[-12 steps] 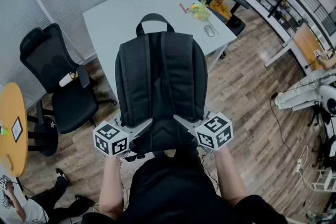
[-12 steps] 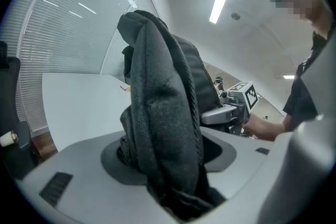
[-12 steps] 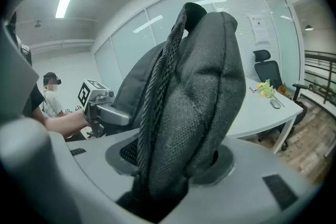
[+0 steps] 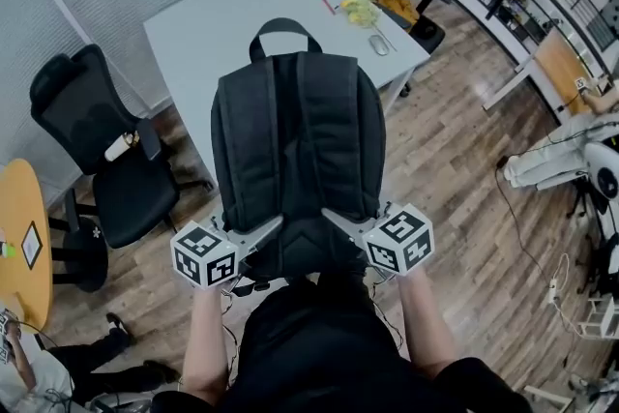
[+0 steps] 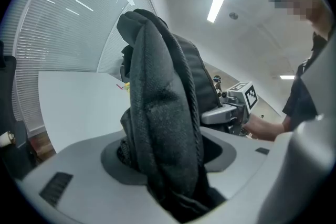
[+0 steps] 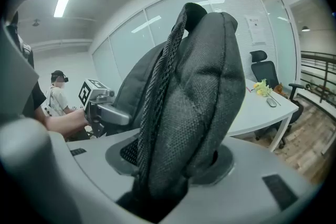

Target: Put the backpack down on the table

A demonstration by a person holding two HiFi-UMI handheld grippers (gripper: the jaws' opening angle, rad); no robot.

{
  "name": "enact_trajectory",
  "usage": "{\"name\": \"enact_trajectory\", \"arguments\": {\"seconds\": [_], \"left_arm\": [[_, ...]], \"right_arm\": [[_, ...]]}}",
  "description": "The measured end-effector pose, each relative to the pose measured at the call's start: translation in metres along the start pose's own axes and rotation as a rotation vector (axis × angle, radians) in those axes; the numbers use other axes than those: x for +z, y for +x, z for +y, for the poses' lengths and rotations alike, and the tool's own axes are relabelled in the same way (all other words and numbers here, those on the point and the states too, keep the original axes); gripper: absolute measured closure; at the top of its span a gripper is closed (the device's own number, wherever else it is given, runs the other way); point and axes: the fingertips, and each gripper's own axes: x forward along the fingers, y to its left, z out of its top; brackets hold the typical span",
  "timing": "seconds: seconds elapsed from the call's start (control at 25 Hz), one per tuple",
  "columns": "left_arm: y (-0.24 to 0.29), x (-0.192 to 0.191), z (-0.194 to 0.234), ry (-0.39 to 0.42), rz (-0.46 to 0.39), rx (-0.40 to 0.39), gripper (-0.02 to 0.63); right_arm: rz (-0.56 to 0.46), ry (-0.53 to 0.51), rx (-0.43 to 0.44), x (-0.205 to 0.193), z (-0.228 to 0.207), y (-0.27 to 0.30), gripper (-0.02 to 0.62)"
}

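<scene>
White table [image 4: 193,34] waits beyond, while the black backpack [image 4: 295,150] hangs above its near edge, its lower corners clamped by the left gripper [image 4: 269,231] and right gripper [image 4: 335,220]; setting down not yet done.

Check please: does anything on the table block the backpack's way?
Nothing visible does. The mouse and the yellow object lie at the far corner of the table, away from the backpack; what lies beneath it is hidden.

Backpack [image 4: 295,160]: black woven cloth, matt, coarse mesh weave. Table [image 4: 213,24]: smooth matt white. Floor [image 4: 455,198]: wood planks.
</scene>
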Motion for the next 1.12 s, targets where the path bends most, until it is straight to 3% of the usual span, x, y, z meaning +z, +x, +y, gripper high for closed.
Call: {"name": "enact_trajectory", "arguments": {"seconds": [0.44, 1.12], "left_arm": [[0.007, 0.011, 0.009, -0.002, 0.009, 0.017, 0.356], [0.091, 0.064, 0.042, -0.028, 0.012, 0.099, 0.360]], "right_arm": [[-0.002, 0.009, 0.018, 0.010, -0.013, 0.006, 0.368], [0.010, 0.014, 0.094, 0.048, -0.119, 0.019, 0.368]]}}
